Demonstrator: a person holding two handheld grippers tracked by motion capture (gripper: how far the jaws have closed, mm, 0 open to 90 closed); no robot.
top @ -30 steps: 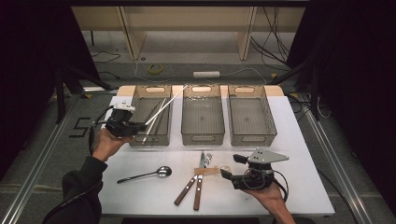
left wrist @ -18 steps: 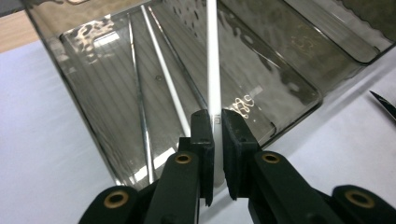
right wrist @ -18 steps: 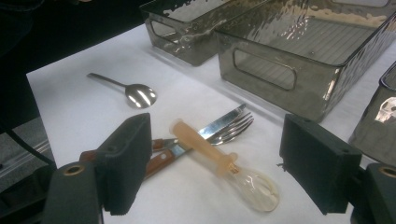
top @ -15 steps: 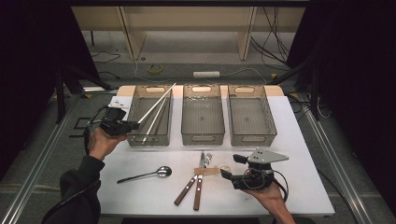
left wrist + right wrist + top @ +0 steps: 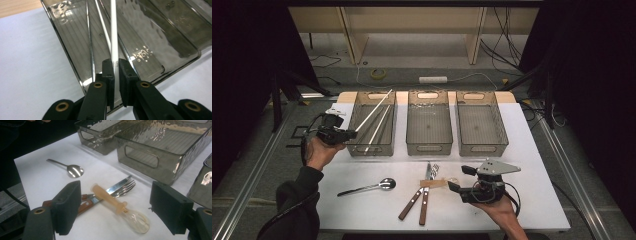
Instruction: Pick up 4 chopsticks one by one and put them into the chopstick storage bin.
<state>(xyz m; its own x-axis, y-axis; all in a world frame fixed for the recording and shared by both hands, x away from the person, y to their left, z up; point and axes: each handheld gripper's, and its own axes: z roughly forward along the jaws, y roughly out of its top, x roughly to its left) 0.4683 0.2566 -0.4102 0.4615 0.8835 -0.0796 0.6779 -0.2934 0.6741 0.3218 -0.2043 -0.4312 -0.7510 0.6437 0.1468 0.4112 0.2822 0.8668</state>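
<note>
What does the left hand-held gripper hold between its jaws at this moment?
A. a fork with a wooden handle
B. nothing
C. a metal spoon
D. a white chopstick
D: the left hand-held gripper is shut on a white chopstick, which points out over the leftmost grey bin.

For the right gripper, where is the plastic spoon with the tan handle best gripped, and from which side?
Judging by shape, grip the spoon across its straight tan handle, coming from above; the clear bowl is rounded and slippery. The right gripper already stands open, straddling it. The handle lies over the fork.
</note>
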